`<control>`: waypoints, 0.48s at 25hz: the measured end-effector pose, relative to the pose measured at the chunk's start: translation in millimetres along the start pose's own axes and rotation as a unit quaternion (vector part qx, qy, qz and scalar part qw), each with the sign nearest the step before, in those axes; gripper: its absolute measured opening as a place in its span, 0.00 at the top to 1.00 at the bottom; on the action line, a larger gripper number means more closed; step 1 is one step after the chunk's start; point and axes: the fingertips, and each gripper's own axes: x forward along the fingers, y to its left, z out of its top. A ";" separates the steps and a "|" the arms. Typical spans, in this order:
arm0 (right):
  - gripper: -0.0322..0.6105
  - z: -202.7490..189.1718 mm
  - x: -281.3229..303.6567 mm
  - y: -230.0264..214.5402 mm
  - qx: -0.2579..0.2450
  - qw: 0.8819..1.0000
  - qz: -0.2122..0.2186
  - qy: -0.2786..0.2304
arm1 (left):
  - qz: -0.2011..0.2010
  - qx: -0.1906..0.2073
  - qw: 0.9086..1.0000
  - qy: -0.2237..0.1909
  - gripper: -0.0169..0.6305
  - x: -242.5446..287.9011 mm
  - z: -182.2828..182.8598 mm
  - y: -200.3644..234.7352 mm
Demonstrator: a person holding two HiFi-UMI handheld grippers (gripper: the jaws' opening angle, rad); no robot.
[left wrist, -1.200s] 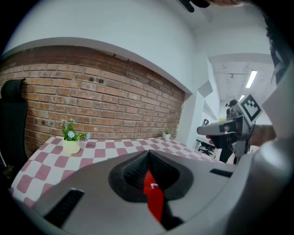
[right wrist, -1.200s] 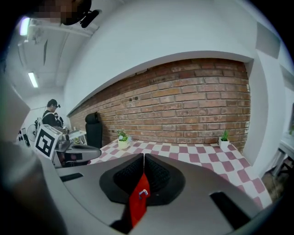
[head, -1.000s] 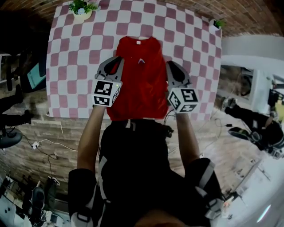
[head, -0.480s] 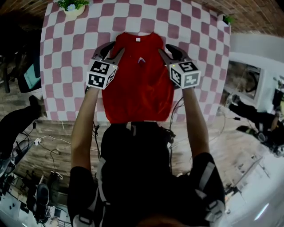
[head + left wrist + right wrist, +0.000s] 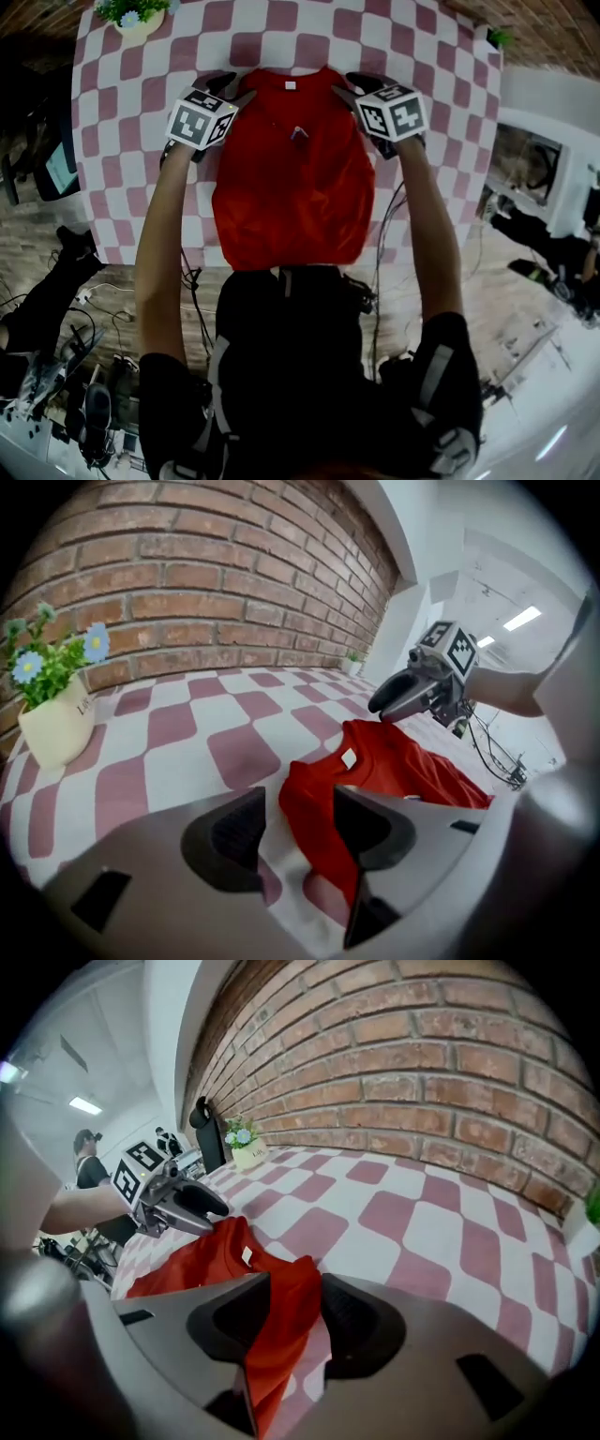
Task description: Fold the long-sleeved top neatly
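Observation:
The red long-sleeved top (image 5: 291, 178) lies flat on the pink-and-white checked table (image 5: 131, 187), collar at the far end, hem at the near edge. My left gripper (image 5: 230, 86) is at its left shoulder and my right gripper (image 5: 349, 84) at its right shoulder. In the left gripper view the jaws have just been opening; the left gripper (image 5: 300, 827) stands open with the shoulder corner of the top (image 5: 394, 766) lying between the pads. In the right gripper view the jaws have likewise been opening; the right gripper (image 5: 286, 1321) is open around the other shoulder of the top (image 5: 197, 1260).
A cream pot with flowers (image 5: 131, 14) stands at the table's far left corner, a small plant (image 5: 497, 37) at the far right. A brick wall (image 5: 187, 583) runs behind the table. Cables and chair legs lie on the floor to the left.
Both grippers have moved from beside the middle of the top to its shoulders and sunk to the table. Their jaws went from shut to open.

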 end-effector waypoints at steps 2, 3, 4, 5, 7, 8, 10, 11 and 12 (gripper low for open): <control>0.71 -3.9 7.6 -3.2 -0.005 1.000 0.011 0.022 | -0.019 0.010 0.999 0.024 0.65 7.0 -3.6 -2.7; 0.70 -6.8 11.8 -5.0 -0.008 0.999 0.014 0.034 | -0.024 0.013 0.999 0.034 0.65 8.9 -4.9 -3.3; 0.69 -9.8 16.6 -7.1 -0.011 0.999 0.015 0.047 | -0.025 0.016 0.999 0.044 0.65 10.3 -6.6 -2.8; 0.68 -12.3 21.2 -9.2 -0.015 0.998 0.013 0.058 | -0.022 0.022 0.998 0.051 0.65 11.6 -8.5 -1.5; 0.68 -17.4 27.9 -12.7 -0.026 0.996 0.004 0.081 | -0.013 0.042 0.997 0.062 0.65 12.8 -10.7 0.7; 0.68 -20.5 30.1 -14.1 -0.031 0.995 0.001 0.092 | -0.009 0.053 0.996 0.067 0.66 12.8 -11.2 1.3; 0.71 -27.2 31.4 -16.9 -0.042 0.993 -0.006 0.110 | 0.000 0.076 0.994 0.078 0.71 12.5 -13.2 2.6; 0.78 -30.2 30.7 -18.4 -0.047 0.992 -0.010 0.115 | 0.003 0.085 0.993 0.084 0.78 11.9 -15.1 3.1; 0.81 -32.4 29.8 -19.4 -0.049 0.992 -0.013 0.115 | 0.002 0.089 0.992 0.090 0.82 11.0 -17.1 2.9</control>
